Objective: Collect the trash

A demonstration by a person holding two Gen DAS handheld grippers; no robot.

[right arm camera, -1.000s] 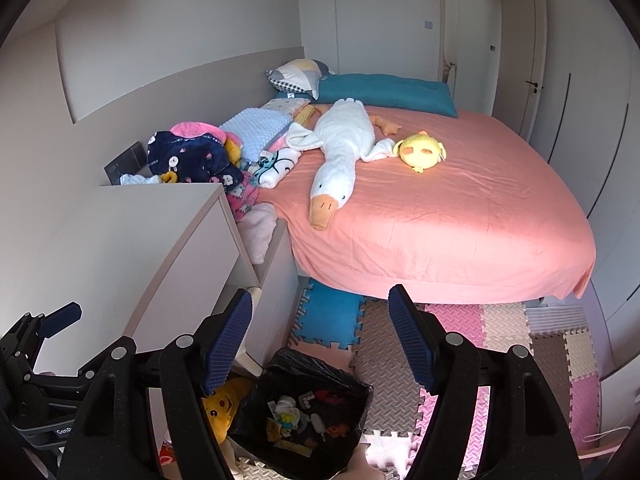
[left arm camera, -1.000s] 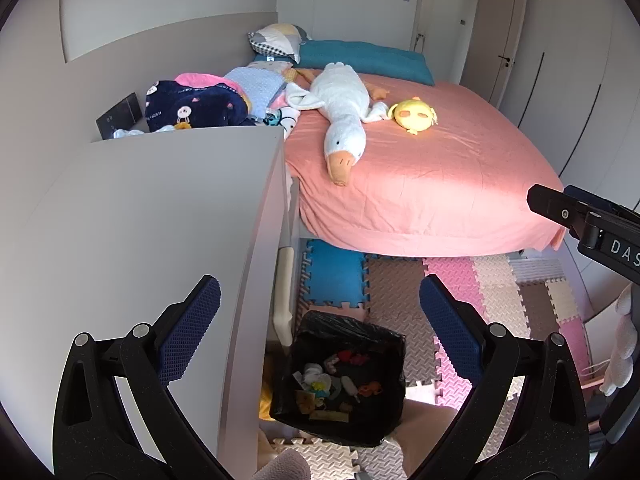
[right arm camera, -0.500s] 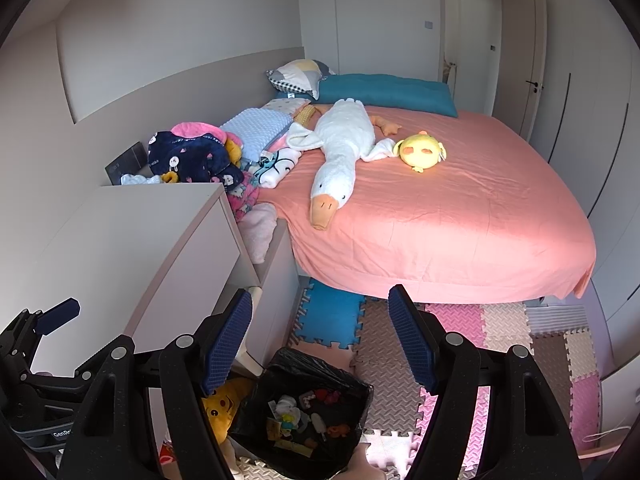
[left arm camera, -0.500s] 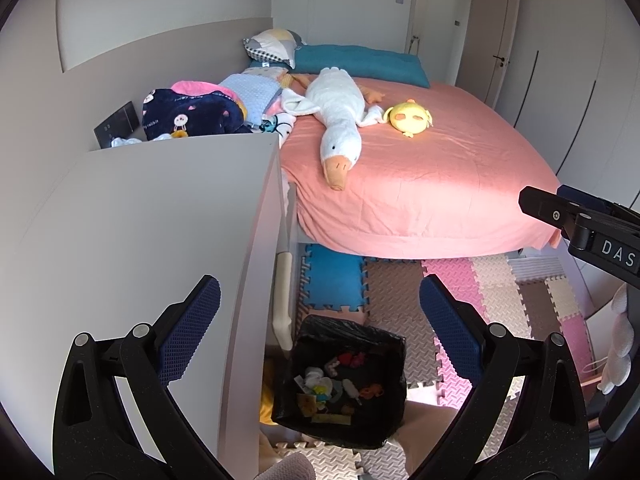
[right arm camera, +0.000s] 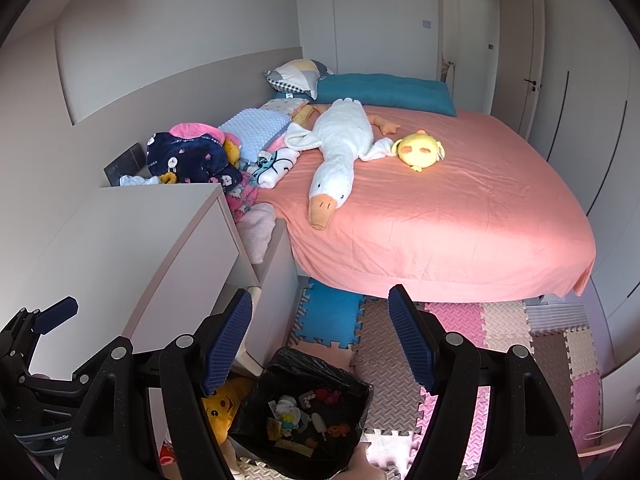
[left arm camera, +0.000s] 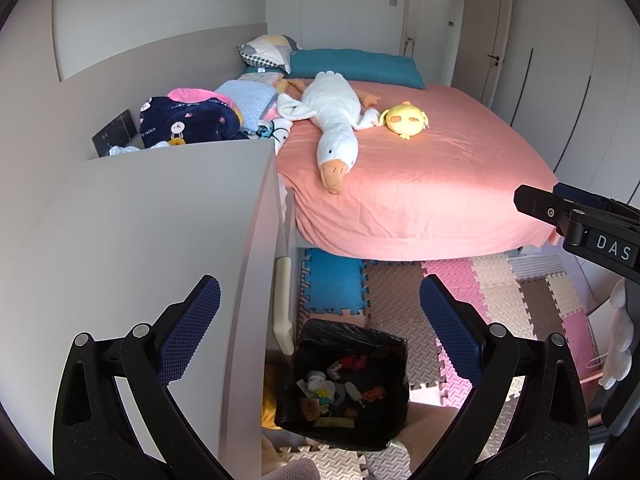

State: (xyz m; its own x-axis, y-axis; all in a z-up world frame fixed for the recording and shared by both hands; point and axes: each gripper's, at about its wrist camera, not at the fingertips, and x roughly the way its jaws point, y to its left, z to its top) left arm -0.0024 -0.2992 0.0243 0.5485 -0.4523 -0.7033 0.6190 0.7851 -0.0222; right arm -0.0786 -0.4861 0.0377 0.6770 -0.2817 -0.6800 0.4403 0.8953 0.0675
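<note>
A bin lined with a black bag [left arm camera: 384, 344] stands on the foam floor mats beside the white cabinet; several small scraps of trash [left arm camera: 334, 394] lie inside. The same bin [right arm camera: 352, 384] and its trash [right arm camera: 304, 424] show low in the right wrist view. My left gripper [left arm camera: 320, 328] hangs open high above the bin, nothing between its blue pads. My right gripper [right arm camera: 320, 334] is open too and empty, also above the bin. The right gripper's tip [left arm camera: 568, 216] shows at the right edge of the left wrist view, and the left gripper [right arm camera: 44, 340] at the left edge of the right view.
A white cabinet [left arm camera: 160, 216] fills the left. A bed with a pink sheet [right arm camera: 460, 216] carries a white plush goose [right arm camera: 340, 148], a yellow plush [right arm camera: 420, 152] and piled clothes [right arm camera: 192, 156]. Coloured foam mats [right arm camera: 460, 340] cover the floor. A yellow toy [right arm camera: 224, 404] lies beside the bin.
</note>
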